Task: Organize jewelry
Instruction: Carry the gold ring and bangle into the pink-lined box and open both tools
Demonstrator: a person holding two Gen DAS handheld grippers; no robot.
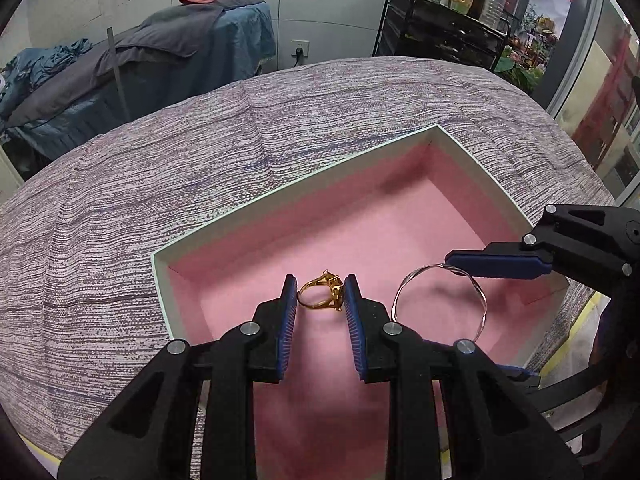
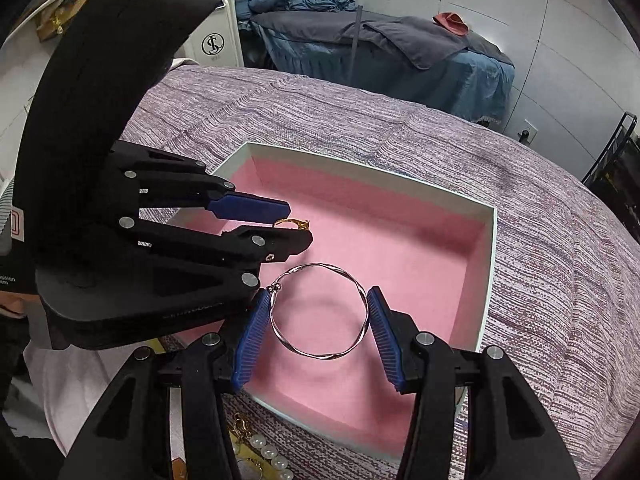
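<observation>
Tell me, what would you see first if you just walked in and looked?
Probably the pink box on the purple bedspread. Over it, the left gripper has its jaws on either side of a gold ring, and the right gripper holds a twisted silver bangle between its jaws. Some pearls lie outside the box, near its front edge.

Both wrist views look down closely, from opposite sides, into the shared pink-lined box (image 1: 320, 184) (image 2: 490, 264).

The pearl string (image 2: 269, 453) and gold trinkets by the box's near wall are mostly hidden behind the right gripper's (image 2: 319, 320) finger — cut off at the bottom edge. The gold ring (image 2: 291, 222) peeks half-covered between the left gripper's (image 2: 298, 222) pads.
</observation>
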